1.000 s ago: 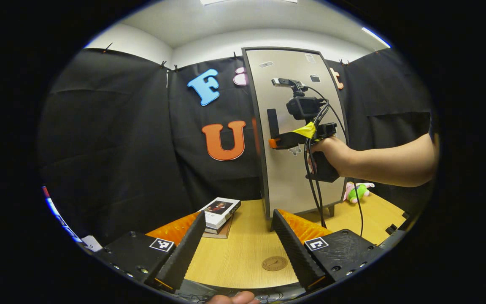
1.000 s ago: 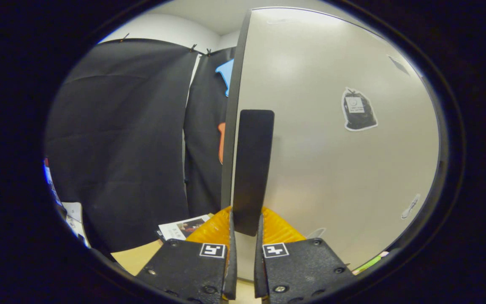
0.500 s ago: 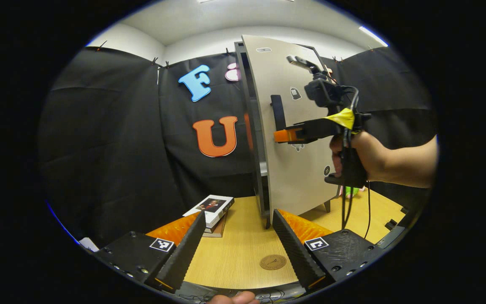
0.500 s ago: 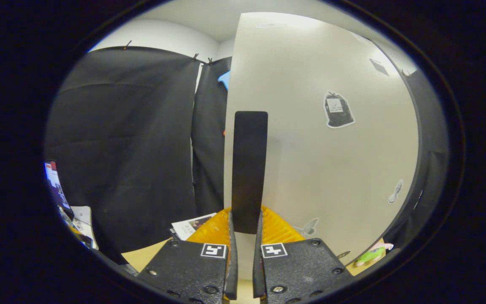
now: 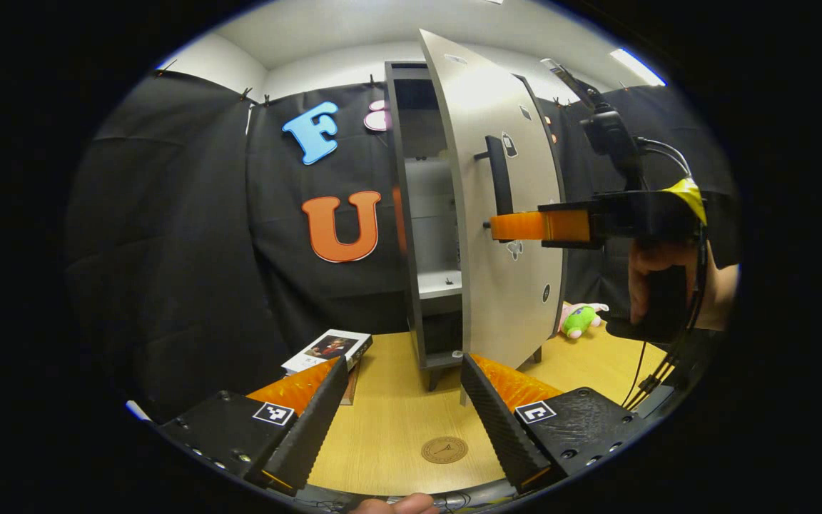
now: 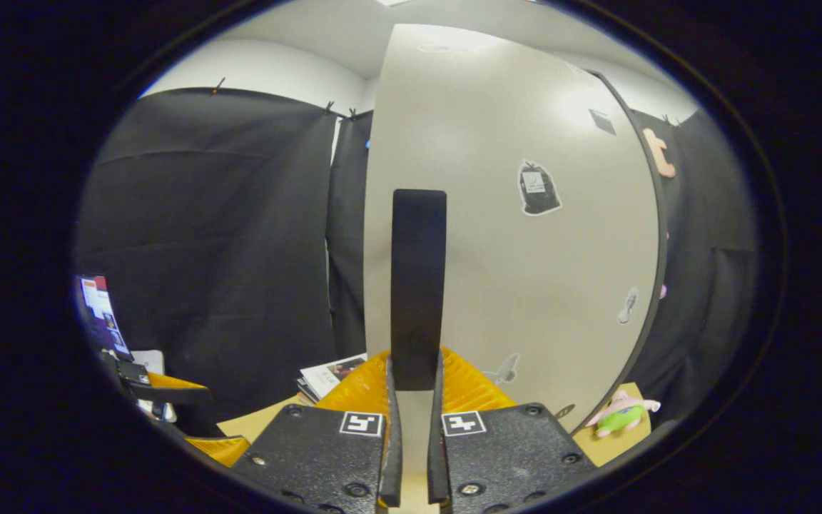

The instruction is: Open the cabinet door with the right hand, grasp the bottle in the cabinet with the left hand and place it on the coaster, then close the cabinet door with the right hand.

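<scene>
The tall grey cabinet (image 5: 411,214) stands on the wooden table with its door (image 5: 518,235) swung partly open toward me. Its inside shows a pale shelf (image 5: 439,283); the rest of the interior is hidden by the door. My right gripper (image 5: 498,226) is shut on the door's dark vertical handle (image 5: 500,175), held by a hand (image 5: 657,275). In the right gripper view the handle (image 6: 418,285) stands squeezed in my right gripper (image 6: 412,371), with the door (image 6: 525,285) behind. My left gripper (image 5: 404,360) is open over the table, and the round brown coaster (image 5: 444,450) lies between its fingers.
A stack of books (image 5: 329,348) lies left of the cabinet on the table (image 5: 389,428). A green and pink plush toy (image 5: 579,319) sits to the cabinet's right, behind the door. Cables (image 5: 657,371) hang from the right gripper.
The right gripper has pulled the handle outward and the door has swung from closed to partly open, uncovering the shelf. The left gripper has stayed open over the coaster.
</scene>
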